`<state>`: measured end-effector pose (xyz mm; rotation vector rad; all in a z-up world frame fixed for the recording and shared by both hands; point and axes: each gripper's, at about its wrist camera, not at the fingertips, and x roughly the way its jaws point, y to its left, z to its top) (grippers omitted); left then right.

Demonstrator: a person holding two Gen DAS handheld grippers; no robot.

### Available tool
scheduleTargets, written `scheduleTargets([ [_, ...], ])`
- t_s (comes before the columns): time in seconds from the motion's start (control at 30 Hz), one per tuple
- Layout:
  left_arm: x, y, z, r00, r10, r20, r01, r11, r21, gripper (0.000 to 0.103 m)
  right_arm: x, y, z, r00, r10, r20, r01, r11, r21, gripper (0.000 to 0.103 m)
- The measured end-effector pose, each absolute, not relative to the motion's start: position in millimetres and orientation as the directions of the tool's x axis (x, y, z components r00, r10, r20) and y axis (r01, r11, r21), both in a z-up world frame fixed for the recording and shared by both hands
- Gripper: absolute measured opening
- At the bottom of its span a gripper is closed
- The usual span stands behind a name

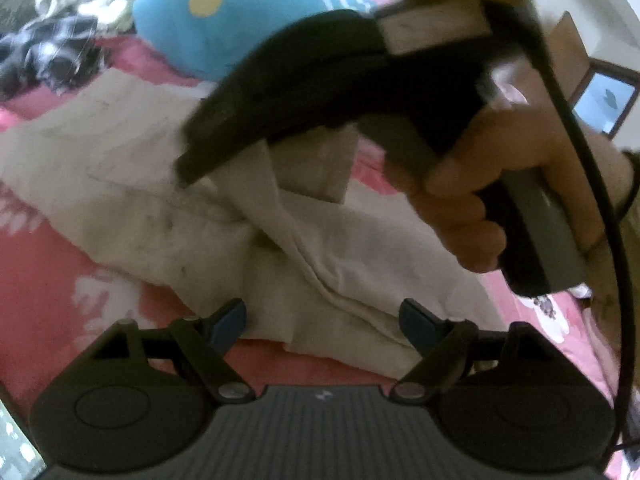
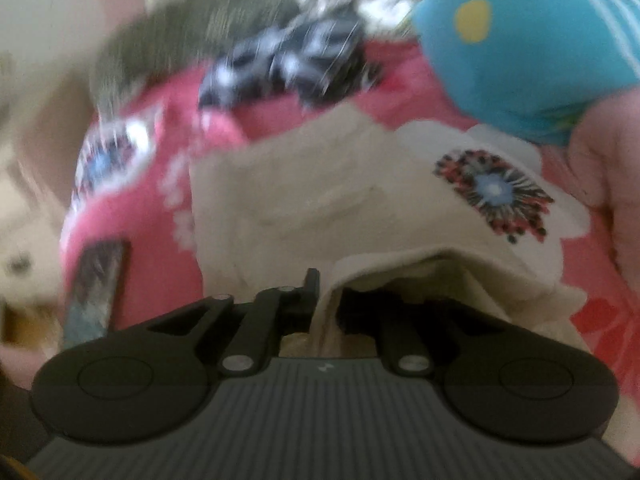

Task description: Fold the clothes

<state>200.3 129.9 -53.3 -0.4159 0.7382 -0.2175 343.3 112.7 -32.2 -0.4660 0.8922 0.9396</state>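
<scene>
**Cream garment on the pink bedspread, one edge in the right gripper**

The cream garment [image 1: 168, 184] lies crumpled across a pink flowered bedspread [image 1: 48, 276], filling the middle of the left wrist view and running from about nine o'clock down toward five o'clock. Folds bunch at its centre, and a flap stands up near one o'clock of that bunch.

The left gripper [image 1: 322, 326] sits at six o'clock in its own view with the jaws spread wide and nothing between them; the blue-padded fingertips [image 1: 230, 320] hover just over the near hem of the garment, and whether they touch it cannot be told.

The right gripper [image 1: 188, 164] crosses the same view from two o'clock, its dark fingers reaching down to the garment's centre. A hand [image 1: 492, 184] grips its handle at three o'clock. In the blurred right wrist view the jaws stand only narrowly apart, with a cream fold of cloth draped between and over them [image 2: 326, 300]; the right-side finger is hidden under the fabric, so whether the pads press on it cannot be told.

A blue pillow [image 1: 240, 20] with a yellow dot lies at twelve o'clock, and a black-and-white cloth [image 1: 48, 56] at ten o'clock.
</scene>
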Motion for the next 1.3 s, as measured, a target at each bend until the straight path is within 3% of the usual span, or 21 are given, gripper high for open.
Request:
scheduleTargets([
  [0.07,197.3,131.8,-53.2,0.722,-0.334,-0.606,0.037,0.893,-0.449,0.085,339.0,128.8,-36.3,0.241,0.437,-0.867,-0.87,0.493,0.007,0.04],
  [0.17,193.8,134.0,-56.0,0.717,-0.333,-0.612,0.018,0.887,-0.461,0.085,328.5,144.0,-34.4,0.207,0.368,-0.907,-0.898,0.44,-0.027,0.066],
  [0.37,189.1,141.8,-54.6,0.727,-0.329,-0.602,0.006,0.881,-0.474,0.085,301.7,127.2,-14.7,0.255,0.288,-0.923,-0.898,0.424,-0.116,0.086],
  [0.6,181.3,137.0,-59.2,0.71,-0.414,-0.569,0.057,0.84,-0.54,0.085,289.2,17.3,26.5,0.343,0.365,-0.866,-0.761,0.648,-0.029,0.087],
  [0.8,180.0,115.7,-71.9,0.677,-0.487,-0.551,0.069,0.788,-0.611,0.087,278.7,-129.6,8.7,0.427,0.491,-0.759,-0.443,0.846,0.298,0.089],
  [0.9,181.2,110.4,-81.6,0.661,-0.505,-0.555,0.038,0.761,-0.648,0.087,274.4,-198.6,-27.4,0.463,0.552,-0.693,-0.221,0.83,0.513,0.089],
  [1.03,174.0,104.8,-87.9,0.69,-0.48,-0.542,0.021,0.761,-0.648,0.089,269.9,-245.0,-78.3,0.481,0.603,-0.636,-0.039,0.74,0.672,0.085],
  [1.13,179.1,107.9,-93.9,0.711,-0.48,-0.513,-0.002,0.729,-0.684,0.09,274.1,-250.2,-109.1,0.463,0.645,-0.608,0.007,0.683,0.73,0.077],
  [1.3,190.8,110.5,-99.4,0.753,-0.451,-0.479,-0.032,0.702,-0.711,0.089,290.6,-243.1,-128.7,0.454,0.706,-0.543,-0.038,0.624,0.781,0.076],
])
